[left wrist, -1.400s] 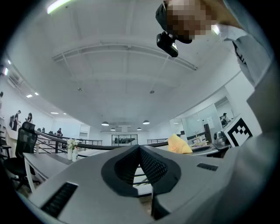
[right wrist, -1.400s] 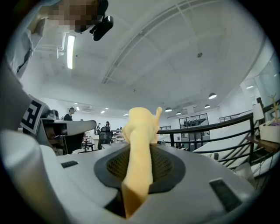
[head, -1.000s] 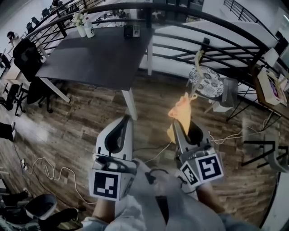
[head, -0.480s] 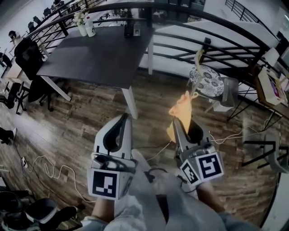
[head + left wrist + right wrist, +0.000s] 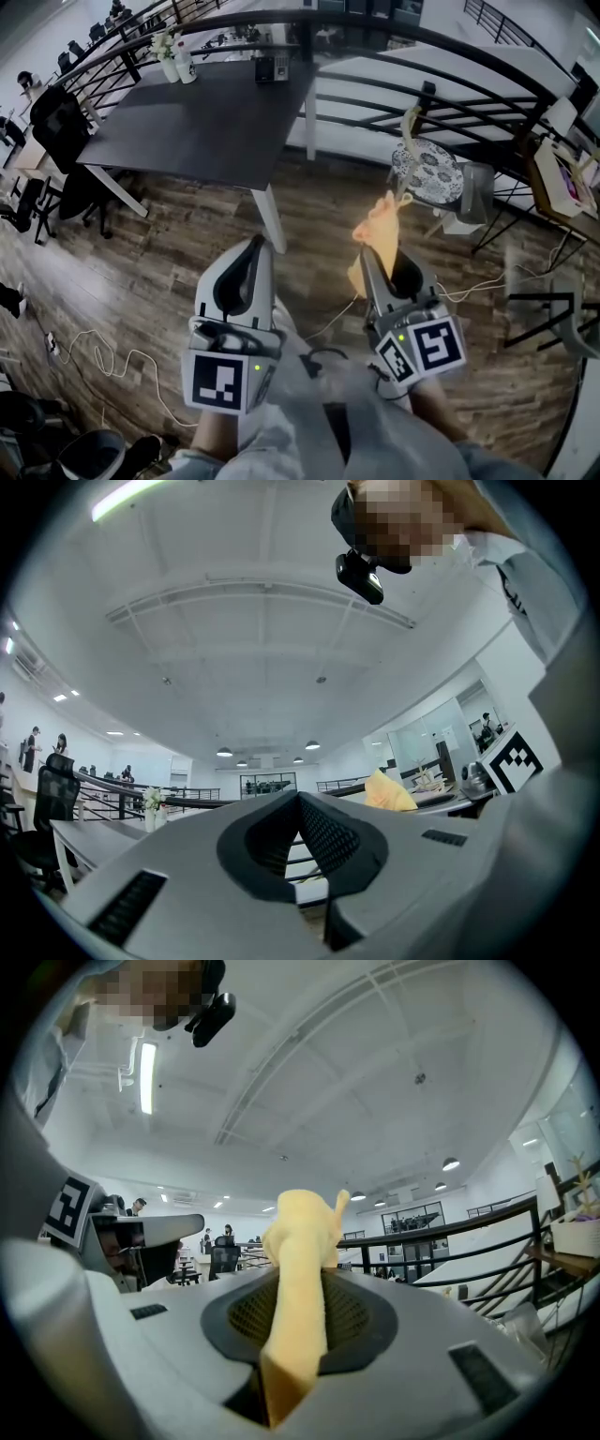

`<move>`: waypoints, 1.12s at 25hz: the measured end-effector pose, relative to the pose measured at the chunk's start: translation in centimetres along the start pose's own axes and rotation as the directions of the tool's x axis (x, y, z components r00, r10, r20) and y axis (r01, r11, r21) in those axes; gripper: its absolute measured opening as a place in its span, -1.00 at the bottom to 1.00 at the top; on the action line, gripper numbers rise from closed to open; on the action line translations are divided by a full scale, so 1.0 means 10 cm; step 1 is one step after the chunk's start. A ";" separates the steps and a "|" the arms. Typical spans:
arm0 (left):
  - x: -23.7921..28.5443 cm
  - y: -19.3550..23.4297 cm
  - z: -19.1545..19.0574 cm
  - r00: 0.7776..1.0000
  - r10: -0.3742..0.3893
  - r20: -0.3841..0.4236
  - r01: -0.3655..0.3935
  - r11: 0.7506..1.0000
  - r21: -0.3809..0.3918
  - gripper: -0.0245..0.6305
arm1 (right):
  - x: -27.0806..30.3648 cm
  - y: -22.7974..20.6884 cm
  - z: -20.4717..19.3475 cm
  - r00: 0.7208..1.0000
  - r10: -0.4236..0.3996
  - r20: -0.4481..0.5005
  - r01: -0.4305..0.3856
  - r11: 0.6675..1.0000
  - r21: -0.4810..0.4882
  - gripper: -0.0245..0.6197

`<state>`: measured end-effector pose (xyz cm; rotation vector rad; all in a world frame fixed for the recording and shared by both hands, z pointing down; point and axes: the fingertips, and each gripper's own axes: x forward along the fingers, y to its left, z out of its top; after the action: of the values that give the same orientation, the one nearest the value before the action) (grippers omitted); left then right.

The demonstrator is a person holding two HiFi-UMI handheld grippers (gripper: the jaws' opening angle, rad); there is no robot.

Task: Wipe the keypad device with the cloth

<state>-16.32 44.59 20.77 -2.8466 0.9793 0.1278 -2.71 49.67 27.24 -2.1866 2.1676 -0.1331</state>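
A small dark keypad device (image 5: 273,65) stands at the far edge of the dark table (image 5: 206,117), well away from both grippers. My right gripper (image 5: 367,258) is shut on a yellow cloth (image 5: 379,234), which sticks up out of the jaws and is held over the wooden floor. In the right gripper view the cloth (image 5: 302,1269) runs straight up between the pads of the right gripper (image 5: 305,1283). My left gripper (image 5: 260,247) hangs beside it, shut, with nothing in it. In the left gripper view the left gripper (image 5: 300,803) has its jaws closed together, and the cloth (image 5: 389,791) shows at right.
A vase of flowers (image 5: 167,52) and a bottle (image 5: 186,62) stand on the table's far left corner. A black railing (image 5: 441,56) curves behind. A patterned stool (image 5: 427,171) stands at right, office chairs (image 5: 58,122) at left. Cables (image 5: 94,354) lie on the floor.
Both grippers keep almost the same pose, the cloth still pinched in the right one. The table has drifted slightly in view. Small green lights now show on both marker cubes.
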 end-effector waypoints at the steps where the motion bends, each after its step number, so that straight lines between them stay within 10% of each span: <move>1: 0.01 0.00 0.00 1.000 -0.002 0.001 0.002 1.000 0.000 -0.91 | 0.01 -0.01 0.00 1.000 -0.001 -0.001 0.001 1.000 0.000 -0.61; 28: 1.36 0.95 -0.31 0.999 -0.051 -0.001 0.051 0.998 -0.027 -0.91 | 1.48 -0.35 0.03 0.999 -0.032 -0.037 0.032 0.999 -0.007 -0.61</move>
<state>-11.37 28.52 21.28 -2.8935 0.9115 0.1341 0.89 34.87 27.62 -2.2406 2.1556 -0.1695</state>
